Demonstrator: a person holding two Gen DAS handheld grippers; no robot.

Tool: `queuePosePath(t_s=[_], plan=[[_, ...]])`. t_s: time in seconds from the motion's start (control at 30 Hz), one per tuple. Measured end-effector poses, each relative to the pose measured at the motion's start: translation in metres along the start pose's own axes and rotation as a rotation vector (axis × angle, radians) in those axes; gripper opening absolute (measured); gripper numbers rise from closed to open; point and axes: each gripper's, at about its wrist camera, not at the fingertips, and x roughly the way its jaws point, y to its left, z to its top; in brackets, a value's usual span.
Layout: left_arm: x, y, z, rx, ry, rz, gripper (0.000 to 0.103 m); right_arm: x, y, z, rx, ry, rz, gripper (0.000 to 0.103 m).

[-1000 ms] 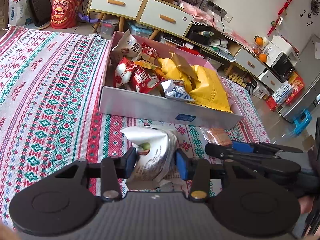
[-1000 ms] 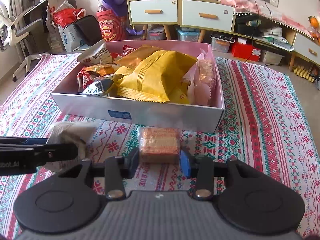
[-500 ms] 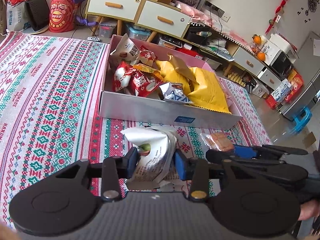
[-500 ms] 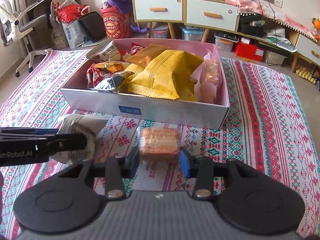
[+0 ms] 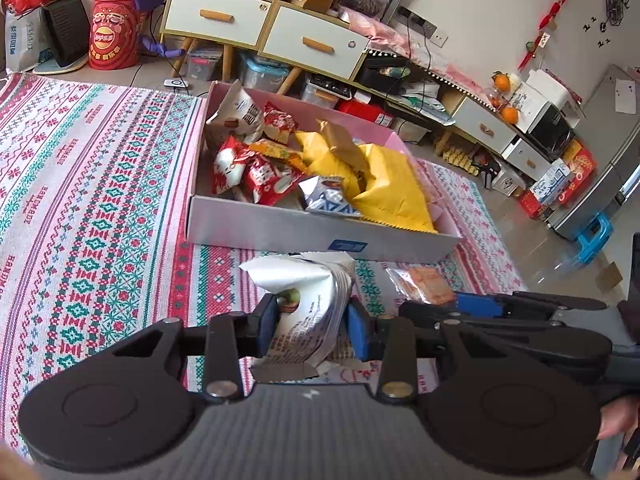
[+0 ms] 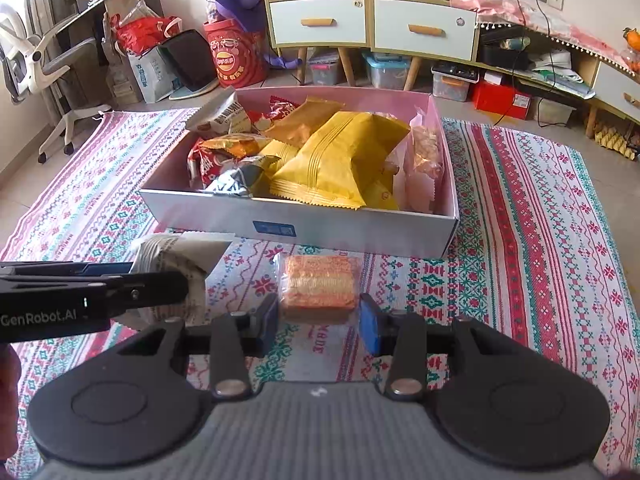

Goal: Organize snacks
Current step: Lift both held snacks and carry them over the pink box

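While the left gripper (image 5: 310, 330) pinches the silver bag (image 5: 308, 300) and the right gripper (image 6: 319, 322) clamps the orange cracker pack (image 6: 319, 282), both need lifting into the box (image 6: 340, 230) ahead.

Left gripper (image 5: 312, 330) clamped; right gripper (image 6: 319, 320) seemingly clamped.

A patterned red, green and white rug (image 6: 520, 208) covers the floor before a wooden cabinet (image 6: 372, 20) with 2 white drawers, a white office chair (image 6: 24, 56) at left.
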Motion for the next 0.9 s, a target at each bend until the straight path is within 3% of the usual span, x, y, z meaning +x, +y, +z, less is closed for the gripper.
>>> queuePosePath(t_s=[0.37, 0.6, 0.9], plan=[[-0.023, -0.014, 0.014, 0.009, -0.06, -0.062, 0.043, -0.027, -0.005, 0.012, 0.035, -0.047, 0.047, 0.038], [-0.012, -0.007, 0.046, 0.004, -0.106, -0.007, 0.044, -0.025, -0.019, 0.039, 0.124, -0.095, 0.101, 0.038], [0.033, -0.006, 0.103, 0.049, -0.125, 0.077, 0.044, 0.012, -0.056, 0.093, 0.258, -0.132, 0.088, 0.038]])
